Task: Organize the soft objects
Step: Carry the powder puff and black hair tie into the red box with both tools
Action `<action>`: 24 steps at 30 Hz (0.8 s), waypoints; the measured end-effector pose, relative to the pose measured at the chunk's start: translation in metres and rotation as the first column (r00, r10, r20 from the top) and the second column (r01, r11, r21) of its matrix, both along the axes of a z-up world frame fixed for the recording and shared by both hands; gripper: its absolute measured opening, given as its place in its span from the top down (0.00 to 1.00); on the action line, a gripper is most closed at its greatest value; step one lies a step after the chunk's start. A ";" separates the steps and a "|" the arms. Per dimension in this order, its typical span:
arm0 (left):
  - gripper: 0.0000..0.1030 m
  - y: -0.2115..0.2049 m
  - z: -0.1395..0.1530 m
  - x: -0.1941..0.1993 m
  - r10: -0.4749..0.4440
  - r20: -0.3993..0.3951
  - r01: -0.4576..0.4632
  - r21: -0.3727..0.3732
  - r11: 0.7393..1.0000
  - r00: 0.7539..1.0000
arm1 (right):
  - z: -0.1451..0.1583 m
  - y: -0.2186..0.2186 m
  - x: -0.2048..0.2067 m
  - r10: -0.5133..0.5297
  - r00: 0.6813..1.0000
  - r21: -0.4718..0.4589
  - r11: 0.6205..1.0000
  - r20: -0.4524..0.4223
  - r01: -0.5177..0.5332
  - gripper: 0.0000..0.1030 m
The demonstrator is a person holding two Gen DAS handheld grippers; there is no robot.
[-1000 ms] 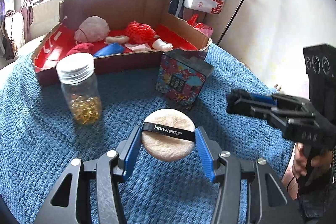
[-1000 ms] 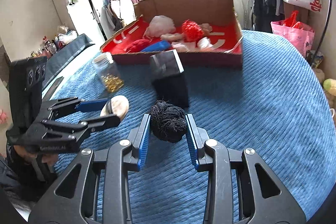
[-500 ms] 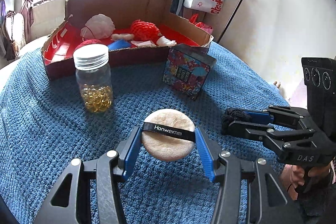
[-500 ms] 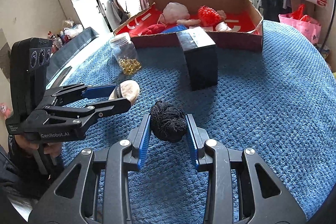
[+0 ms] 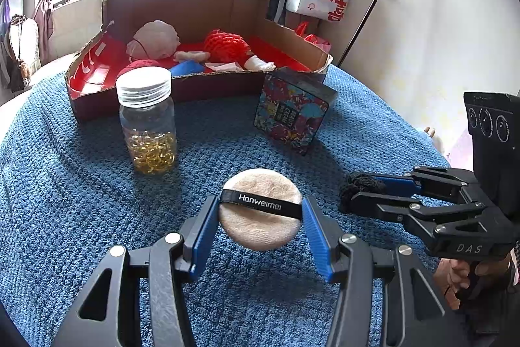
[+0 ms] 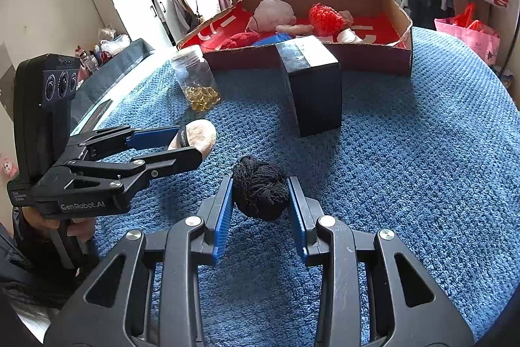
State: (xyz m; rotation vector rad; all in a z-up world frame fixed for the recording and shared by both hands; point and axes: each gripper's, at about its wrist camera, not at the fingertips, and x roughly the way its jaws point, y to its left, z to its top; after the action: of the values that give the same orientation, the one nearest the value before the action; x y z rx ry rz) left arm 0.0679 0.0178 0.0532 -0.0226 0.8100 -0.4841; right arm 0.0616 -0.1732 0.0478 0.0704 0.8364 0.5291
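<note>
Left gripper (image 5: 260, 217): I see it pinching the beige powder puff (image 5: 260, 208), lifted above the blue blanket (image 5: 65, 200).
Right gripper (image 6: 260, 197): I see it clamped on the black yarn ball (image 6: 260, 194).
Cardboard box (image 5: 201, 86): ahead of both, holding soft toys.
Glass jar (image 5: 148, 119): beside patterned tin (image 5: 292, 113).

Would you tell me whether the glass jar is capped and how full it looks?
Capped and roughly one-third full: the glass jar stands upright with its screw lid on, and golden capsules fill only the bottom.
</note>
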 end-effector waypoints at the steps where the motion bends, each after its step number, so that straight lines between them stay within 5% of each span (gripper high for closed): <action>1: 0.47 0.000 0.000 0.000 -0.001 -0.001 0.001 0.001 1.000 1.000 | 0.000 0.000 0.000 0.000 1.000 -0.001 1.000 -0.001 0.000 0.70; 11: 0.47 -0.011 0.012 0.016 0.012 0.008 -0.013 0.051 0.999 1.000 | 0.000 -0.018 0.009 -0.038 0.999 -0.020 0.999 -0.006 0.038 0.70; 24: 0.47 -0.035 0.043 0.063 0.006 0.075 -0.022 0.217 0.976 0.997 | 0.018 -0.070 0.054 -0.133 0.990 -0.087 0.987 0.041 0.136 0.70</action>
State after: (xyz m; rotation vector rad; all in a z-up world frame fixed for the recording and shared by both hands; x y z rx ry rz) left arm 0.1310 -0.0172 0.0960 0.1916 0.7854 -0.3787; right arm 0.1155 -0.2433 0.0656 0.0351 0.8134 0.3644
